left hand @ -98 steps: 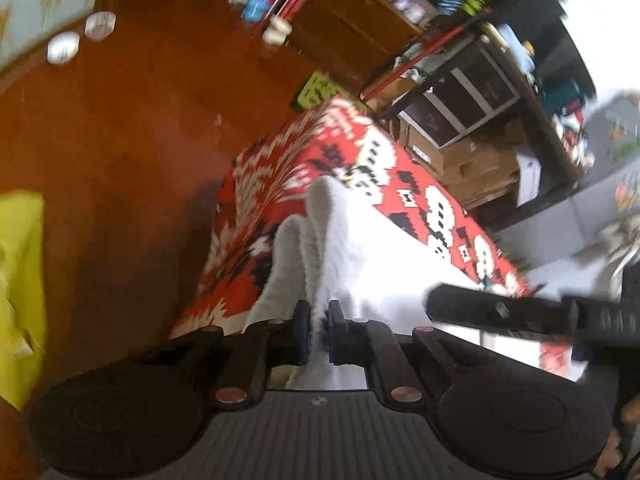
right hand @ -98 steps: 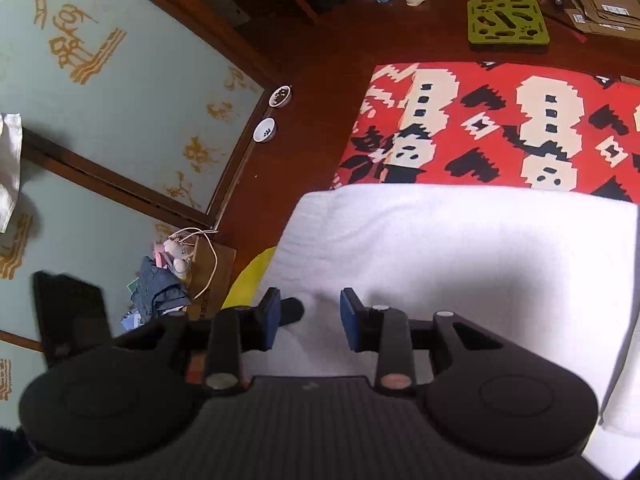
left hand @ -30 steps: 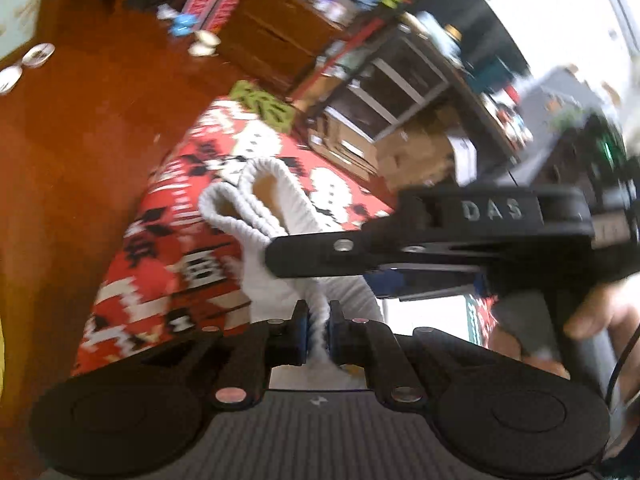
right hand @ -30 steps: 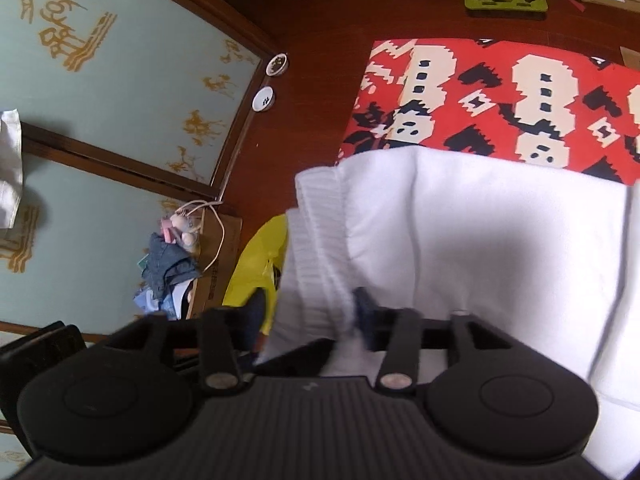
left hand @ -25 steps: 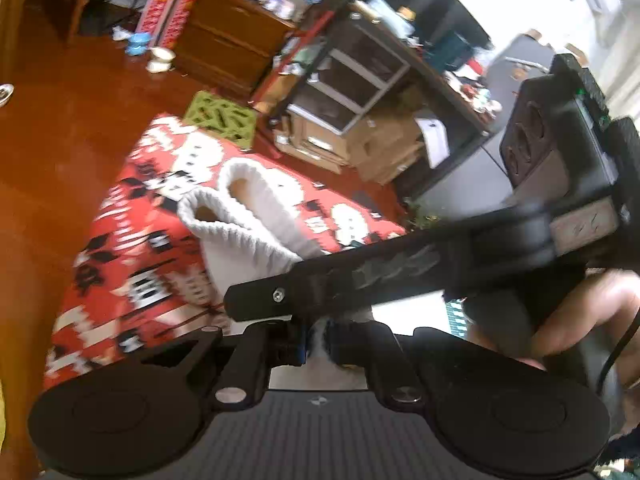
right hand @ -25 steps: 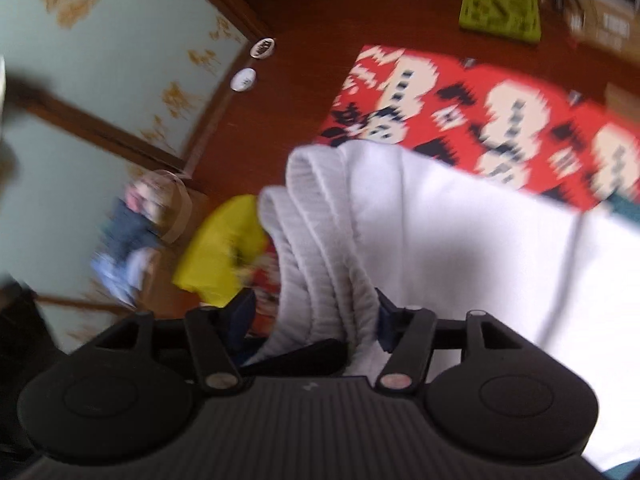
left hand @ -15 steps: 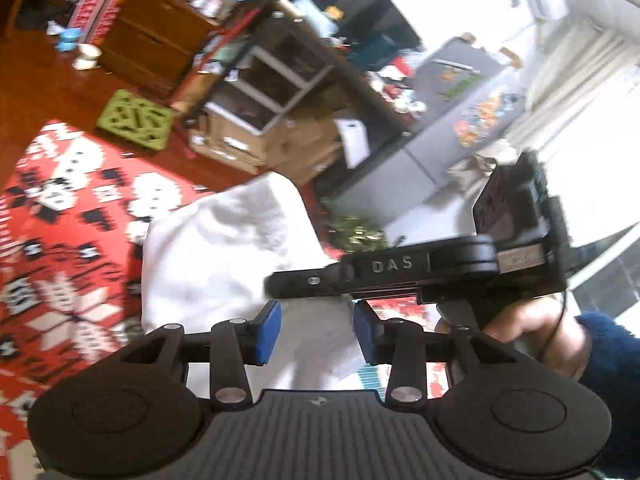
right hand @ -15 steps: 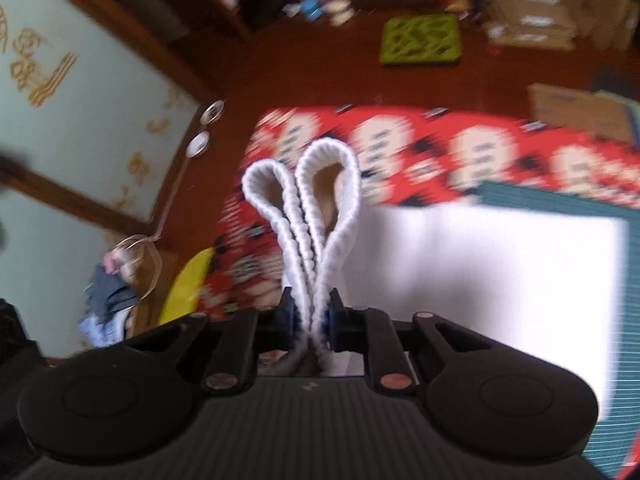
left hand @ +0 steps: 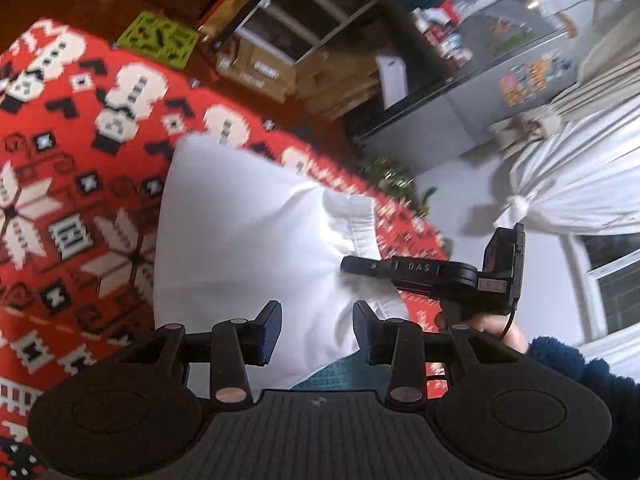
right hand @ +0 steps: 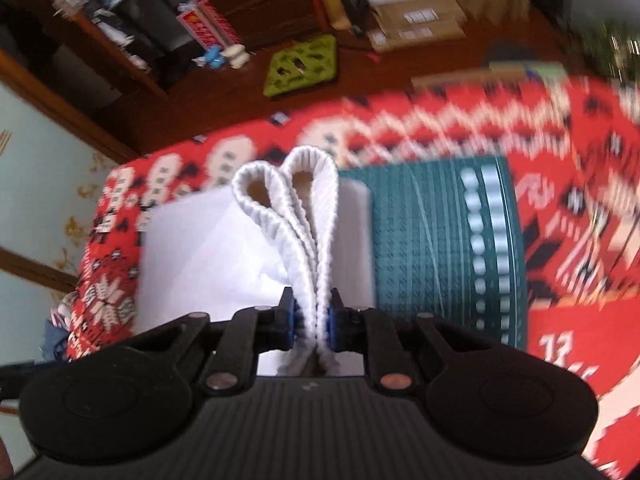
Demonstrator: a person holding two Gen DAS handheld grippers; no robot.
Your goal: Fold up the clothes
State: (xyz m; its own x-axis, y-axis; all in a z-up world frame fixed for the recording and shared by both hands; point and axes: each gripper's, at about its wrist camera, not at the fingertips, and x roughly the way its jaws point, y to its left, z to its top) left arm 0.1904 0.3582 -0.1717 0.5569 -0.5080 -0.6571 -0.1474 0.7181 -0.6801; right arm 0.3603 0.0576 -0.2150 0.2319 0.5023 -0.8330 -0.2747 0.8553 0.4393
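On the red snowman blanket [left hand: 72, 184] the white sweater [left hand: 240, 232] lies partly folded, and the left gripper [left hand: 316, 330] has just let go, fingers spread above it, while the right gripper [right hand: 311, 316] pinches both ribbed cuffs [right hand: 296, 208], so looks like a handover mid-fold.

left hand-held gripper [left hand: 316, 334] now off garment [left hand: 240, 240]

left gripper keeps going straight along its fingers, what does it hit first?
Most likely the white garment: the open left gripper points over it, nothing between its fingers. The garment lies on the red patterned blanket. The right gripper sits off to the side, probably outside that line; depth is unclear.
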